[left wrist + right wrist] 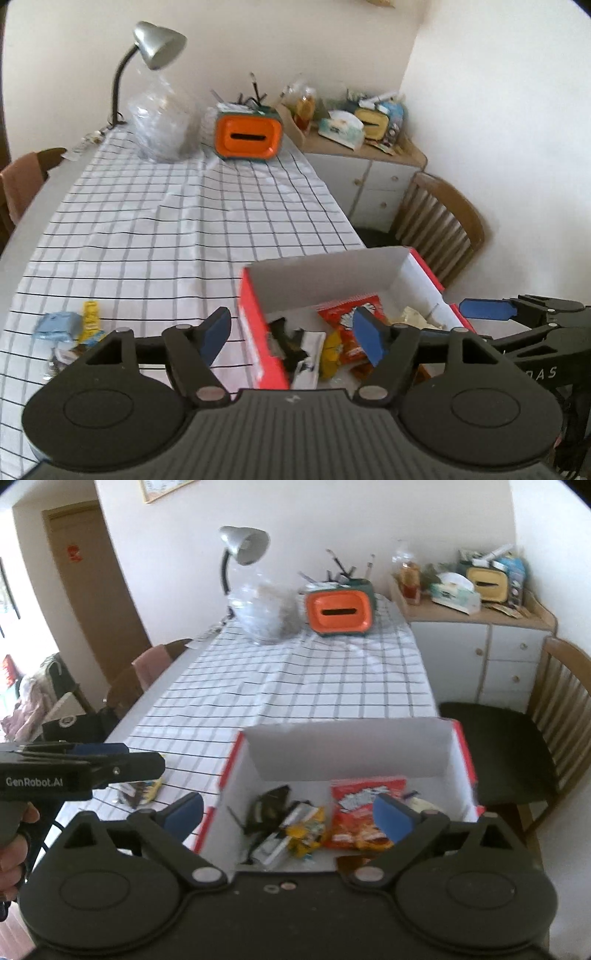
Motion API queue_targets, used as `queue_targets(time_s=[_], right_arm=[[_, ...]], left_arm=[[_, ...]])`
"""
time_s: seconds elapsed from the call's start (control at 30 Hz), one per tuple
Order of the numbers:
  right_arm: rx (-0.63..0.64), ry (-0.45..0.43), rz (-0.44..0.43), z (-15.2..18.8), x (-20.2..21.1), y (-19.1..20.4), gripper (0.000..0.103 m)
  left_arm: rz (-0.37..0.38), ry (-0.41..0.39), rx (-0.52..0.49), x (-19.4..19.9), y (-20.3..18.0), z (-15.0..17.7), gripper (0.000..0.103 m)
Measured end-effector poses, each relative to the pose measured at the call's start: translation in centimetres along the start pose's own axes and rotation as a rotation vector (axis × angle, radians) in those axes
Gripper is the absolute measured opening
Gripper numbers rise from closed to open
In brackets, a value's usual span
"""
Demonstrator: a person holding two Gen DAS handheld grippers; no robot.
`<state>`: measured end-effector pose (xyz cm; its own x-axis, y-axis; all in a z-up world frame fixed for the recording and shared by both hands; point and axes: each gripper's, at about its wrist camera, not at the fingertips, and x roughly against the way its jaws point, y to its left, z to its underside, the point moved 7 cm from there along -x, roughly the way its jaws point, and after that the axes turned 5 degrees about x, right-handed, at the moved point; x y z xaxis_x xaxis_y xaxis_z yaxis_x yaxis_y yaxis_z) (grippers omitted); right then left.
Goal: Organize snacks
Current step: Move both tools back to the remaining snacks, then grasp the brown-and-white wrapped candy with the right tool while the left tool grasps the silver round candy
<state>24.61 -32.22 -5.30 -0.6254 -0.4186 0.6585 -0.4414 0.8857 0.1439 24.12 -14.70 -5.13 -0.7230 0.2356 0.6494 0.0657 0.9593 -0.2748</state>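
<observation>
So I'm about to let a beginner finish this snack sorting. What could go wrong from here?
1. The box sits at the table's edge beside the chair; a nudge might push it off.
2. The loose snacks lie left of the box, near the left gripper; reaching across with the right gripper could make the two collide.
3. Both grippers are open over the box wall and could snag it.

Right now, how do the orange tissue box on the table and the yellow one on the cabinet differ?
The orange tissue box stands on the checked tablecloth; the yellow tissue box stands on the white cabinet. The orange one stands clear; the yellow one sits among clutter. Both have a dark slot in front.
</observation>
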Motion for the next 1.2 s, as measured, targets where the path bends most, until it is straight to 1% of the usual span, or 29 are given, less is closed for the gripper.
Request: queue_targets(time_s=[0.07, 0.2, 0.27, 0.4, 0.63, 0.77, 0.97, 1.2], right_arm=[[0.016, -0.005, -0.013, -0.3, -0.2, 1.2, 0.101], [0.034, -0.003, -0.041, -0.7, -1.2, 3.7, 0.103], [0.044, 0.001, -0.048, -0.8, -1.7, 5.0, 0.103], [0.058, 0.015, -0.067, -1.1, -3.1, 7.8, 0.103], [0.068, 0.068, -0.077, -1.1, -6.7, 12.4, 0.103], [0.063, 0.092, -0.081, -1.1, -9.0, 15.0, 0.103], [0.087, 0.129, -0.085, -1.1, -12.7, 19.0, 0.102], [0.116, 0.179, -0.072, -1.1, -17.6, 22.6, 0.100]], left_arm=[[-0.003, -0.008, 0.017, 0.7, 1.2, 0.1, 0.073], [-0.029, -0.040, 0.033, 2.1, 3.8, 0.3, 0.082], [-0.047, -0.058, 0.037, 2.8, 5.2, 0.3, 0.084], [-0.064, -0.053, 0.066, 3.4, 8.5, 0.5, 0.084], [-0.119, -0.021, 0.098, 3.9, 15.6, 1.2, 0.084], [-0.154, 0.001, 0.102, 3.5, 19.4, 1.4, 0.084], [-0.176, 0.050, 0.125, 2.5, 24.7, 2.3, 0.084], [-0.202, 0.097, 0.117, 0.9, 29.7, 3.6, 0.084]])
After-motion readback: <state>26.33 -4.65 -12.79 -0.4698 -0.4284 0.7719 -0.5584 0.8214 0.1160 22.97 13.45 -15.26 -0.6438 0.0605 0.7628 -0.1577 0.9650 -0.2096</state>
